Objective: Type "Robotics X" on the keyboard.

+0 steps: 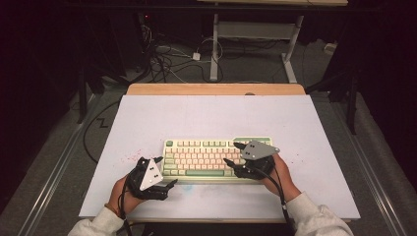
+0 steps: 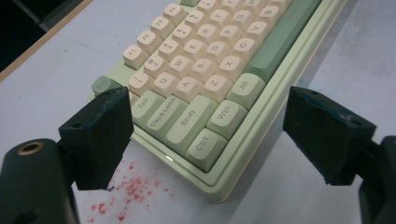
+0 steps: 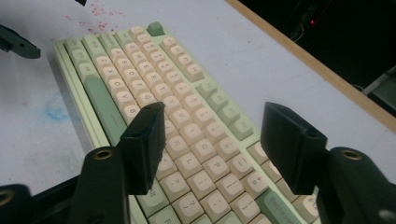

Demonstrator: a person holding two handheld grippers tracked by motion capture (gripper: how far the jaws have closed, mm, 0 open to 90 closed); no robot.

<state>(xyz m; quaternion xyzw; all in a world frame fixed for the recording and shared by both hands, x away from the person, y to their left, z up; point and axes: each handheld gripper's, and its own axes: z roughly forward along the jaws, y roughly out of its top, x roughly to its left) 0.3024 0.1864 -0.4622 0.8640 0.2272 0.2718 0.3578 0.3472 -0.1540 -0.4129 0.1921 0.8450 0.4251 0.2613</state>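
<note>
A pale green keyboard [image 1: 206,158] with cream keys lies on the white table top, near its front edge. My left gripper [image 1: 166,170] is off the keyboard's front left corner. Its jaws stand wide open in the left gripper view [image 2: 208,98], framing the Ctrl and Shift corner of the keyboard [image 2: 201,60] with nothing between them. My right gripper [image 1: 231,152] hovers over the keyboard's right part. In the right gripper view [image 3: 212,112] its jaws are open above the letter and punctuation keys [image 3: 154,88] and hold nothing.
The white sheet [image 1: 206,115] covers a wooden table whose far edge [image 1: 216,89] shows. Red specks [image 2: 130,186] dot the sheet by the keyboard's left corner, and a faint blue smudge [image 3: 56,109] lies in front of it. Cables [image 1: 167,61] and desk legs are on the floor beyond.
</note>
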